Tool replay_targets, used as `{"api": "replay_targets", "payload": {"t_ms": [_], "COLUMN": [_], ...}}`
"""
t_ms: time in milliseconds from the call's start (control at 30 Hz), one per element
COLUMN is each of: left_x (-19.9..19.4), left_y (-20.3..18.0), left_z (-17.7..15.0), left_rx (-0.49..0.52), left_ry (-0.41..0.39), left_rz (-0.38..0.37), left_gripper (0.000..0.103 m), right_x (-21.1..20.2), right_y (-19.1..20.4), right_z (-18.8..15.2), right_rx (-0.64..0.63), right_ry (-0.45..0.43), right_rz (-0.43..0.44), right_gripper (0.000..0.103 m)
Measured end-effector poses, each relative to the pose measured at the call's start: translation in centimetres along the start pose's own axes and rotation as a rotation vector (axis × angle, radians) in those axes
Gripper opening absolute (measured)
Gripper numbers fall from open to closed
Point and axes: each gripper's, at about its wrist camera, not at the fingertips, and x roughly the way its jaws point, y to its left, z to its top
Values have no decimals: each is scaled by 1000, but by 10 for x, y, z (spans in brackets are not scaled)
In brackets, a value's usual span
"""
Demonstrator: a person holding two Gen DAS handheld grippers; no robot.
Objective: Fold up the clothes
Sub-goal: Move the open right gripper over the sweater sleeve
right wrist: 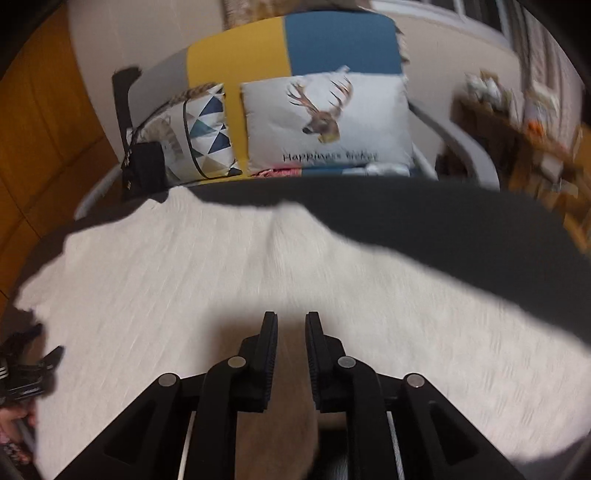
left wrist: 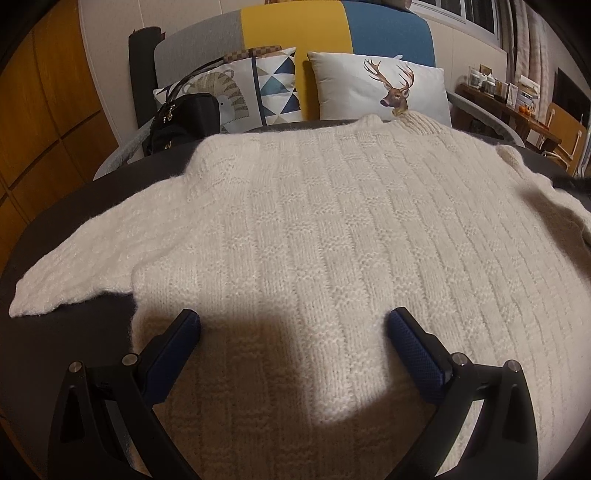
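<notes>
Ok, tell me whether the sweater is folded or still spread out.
Spread. The white knit sweater lies flat on the dark table, its sleeve extended sideways, nothing doubled over.

The sweater point(left wrist: 314, 229) is a fuzzy cream-white knit with a ribbed, basket-weave kind of block pattern, lying on a dark charcoal table point(left wrist: 66, 229). Behind it the sofa back point(left wrist: 295, 26) goes grey, mustard yellow, then teal blue, with a white deer-print pillow point(left wrist: 380, 88) and a pillow point(left wrist: 273, 85) in blue, navy and beige triangles. The left gripper point(left wrist: 293, 325) is black with dark blue textured pads point(left wrist: 413, 350), and there's a black handbag point(left wrist: 184, 122) against orangey wood panels point(left wrist: 44, 110).
</notes>
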Motion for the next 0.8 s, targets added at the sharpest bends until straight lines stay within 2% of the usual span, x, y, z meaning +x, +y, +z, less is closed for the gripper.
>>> {"api": "replay_targets", "payload": {"t_ms": [67,200,300,367,533,600,700,733,800], "left_x": [0,0,1,2,2,2,2,2,2], "left_y": [0,0,0,1,0,0,1,1,1], "left_z": [-1,-1,-2,-2,-2,-2,-2,-2,-3], "left_rx": [-1,1,-2,-5,-3,-5,-8,-7,-6], "left_ry": [-2,-9,-12,-14,-24,-24,-24,-24,-24], "left_rz": [0,6,4,4,11,9,5,6,8], "left_gripper": [103,103,103,103,102,102,103,103,103], "right_x": [18,62,86,94,92,87,61,49,28], "right_y": [8,3,0,-7,-21,-25,-34,-35,-40], "right_z": [20,56,65,63,53,54,49,45,30], "right_rx": [-42,-8,-31,-18,55,72,136,153,165], "right_ry": [15,36,72,60,-11,-12,-34,-51,-41], "right_rz": [-39,16,-41,-64,-47,-7,50,63,37], "right_gripper": [7,7,5,3,3,7,11,16,18]}}
